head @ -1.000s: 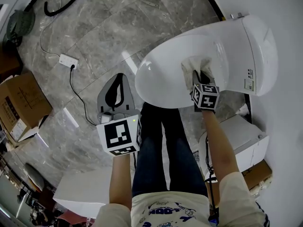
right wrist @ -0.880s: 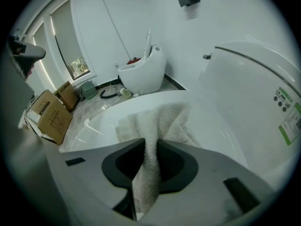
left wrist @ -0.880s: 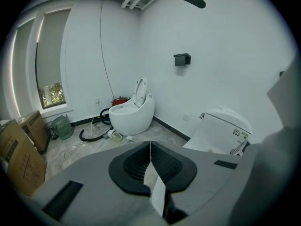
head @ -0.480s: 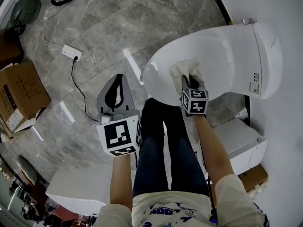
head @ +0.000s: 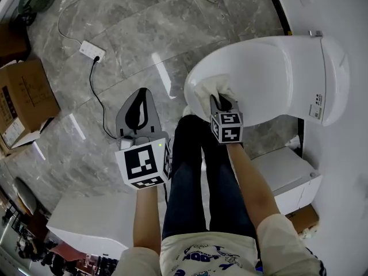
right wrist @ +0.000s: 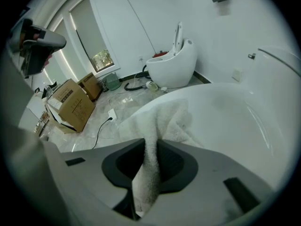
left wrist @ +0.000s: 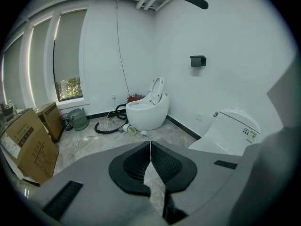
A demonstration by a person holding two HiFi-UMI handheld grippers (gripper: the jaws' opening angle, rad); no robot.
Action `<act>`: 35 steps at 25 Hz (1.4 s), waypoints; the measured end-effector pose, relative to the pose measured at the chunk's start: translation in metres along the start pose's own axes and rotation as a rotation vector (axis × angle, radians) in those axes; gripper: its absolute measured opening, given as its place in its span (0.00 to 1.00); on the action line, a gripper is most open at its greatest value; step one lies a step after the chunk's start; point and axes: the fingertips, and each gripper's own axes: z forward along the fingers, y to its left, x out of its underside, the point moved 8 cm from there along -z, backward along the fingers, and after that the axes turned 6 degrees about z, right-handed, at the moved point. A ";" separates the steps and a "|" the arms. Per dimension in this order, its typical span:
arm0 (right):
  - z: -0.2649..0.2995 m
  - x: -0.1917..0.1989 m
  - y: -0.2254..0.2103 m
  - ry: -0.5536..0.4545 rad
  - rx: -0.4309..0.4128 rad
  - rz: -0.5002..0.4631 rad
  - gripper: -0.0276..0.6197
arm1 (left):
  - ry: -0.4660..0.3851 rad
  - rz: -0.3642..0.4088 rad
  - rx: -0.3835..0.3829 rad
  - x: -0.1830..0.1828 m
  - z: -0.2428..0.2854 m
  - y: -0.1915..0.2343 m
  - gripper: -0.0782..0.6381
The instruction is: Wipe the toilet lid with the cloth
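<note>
Left gripper [head: 140, 99] held out low, jaws together; right gripper [head: 217, 100] extended forward (jaws clamped on cloth [right wrist: 162, 119]).

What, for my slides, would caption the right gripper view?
Right gripper holding a white cloth against the front of the closed toilet lid.

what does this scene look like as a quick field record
toilet lid: white, closed
cloth: white, on the front end of the toilet lid
right tongs: shut on the cloth, at the front end of the toilet lid
left tongs: shut, empty, held over the floor, apart from the toilet lid
floor clutter: power strip and cardboard box on the person's left
</note>
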 end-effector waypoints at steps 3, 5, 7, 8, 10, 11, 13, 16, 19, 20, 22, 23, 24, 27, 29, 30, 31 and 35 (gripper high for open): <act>0.006 0.009 0.023 0.020 -0.032 -0.020 0.15 | 0.007 -0.009 -0.009 0.007 -0.004 0.008 0.12; 0.010 0.014 0.036 0.030 -0.052 -0.030 0.15 | 0.010 -0.010 -0.011 0.011 -0.007 0.012 0.12; 0.012 0.017 0.046 0.033 -0.065 -0.035 0.15 | 0.010 -0.011 -0.013 0.013 -0.009 0.015 0.12; 0.013 0.018 0.049 0.033 -0.067 -0.035 0.15 | 0.010 -0.012 -0.015 0.014 -0.009 0.017 0.12; 0.015 0.019 0.054 0.031 -0.068 -0.031 0.15 | 0.010 -0.014 -0.018 0.016 -0.010 0.020 0.12; 0.016 0.019 0.054 0.032 -0.068 -0.029 0.15 | 0.011 -0.014 -0.020 0.017 -0.010 0.021 0.12; 0.017 0.019 0.054 0.040 -0.075 -0.025 0.15 | 0.010 -0.014 -0.019 0.018 -0.010 0.021 0.12; 0.014 0.017 0.053 0.050 -0.095 -0.010 0.15 | 0.007 -0.011 -0.010 0.016 -0.010 0.018 0.12; 0.002 0.009 0.049 0.010 -0.127 0.034 0.14 | 0.001 -0.007 0.001 0.012 -0.010 0.013 0.12; -0.005 0.006 0.046 -0.014 -0.136 0.059 0.14 | -0.002 -0.005 0.006 0.009 -0.009 0.010 0.12; -0.021 -0.002 0.035 -0.067 -0.142 0.095 0.14 | -0.010 0.002 0.018 0.001 -0.007 0.003 0.12; -0.031 -0.006 0.029 -0.093 -0.138 0.103 0.14 | -0.015 0.007 0.026 -0.003 -0.006 -0.001 0.12; -0.040 -0.010 0.021 -0.117 -0.130 0.106 0.14 | -0.020 0.012 0.035 -0.008 -0.005 -0.006 0.12; -0.071 -0.023 -0.005 -0.188 -0.095 0.125 0.14 | -0.033 0.029 0.067 -0.021 0.000 -0.021 0.12; -0.091 -0.032 -0.026 -0.237 -0.067 0.151 0.14 | -0.039 0.041 0.087 -0.030 0.003 -0.034 0.12; -0.101 -0.036 -0.037 -0.261 -0.052 0.163 0.14 | -0.041 0.048 0.098 -0.034 0.005 -0.041 0.12; -0.111 -0.040 -0.050 -0.284 -0.035 0.174 0.14 | -0.044 0.056 0.110 -0.039 0.007 -0.049 0.12; -0.146 -0.050 -0.101 -0.360 0.048 0.219 0.14 | -0.058 0.092 0.166 -0.056 0.017 -0.081 0.12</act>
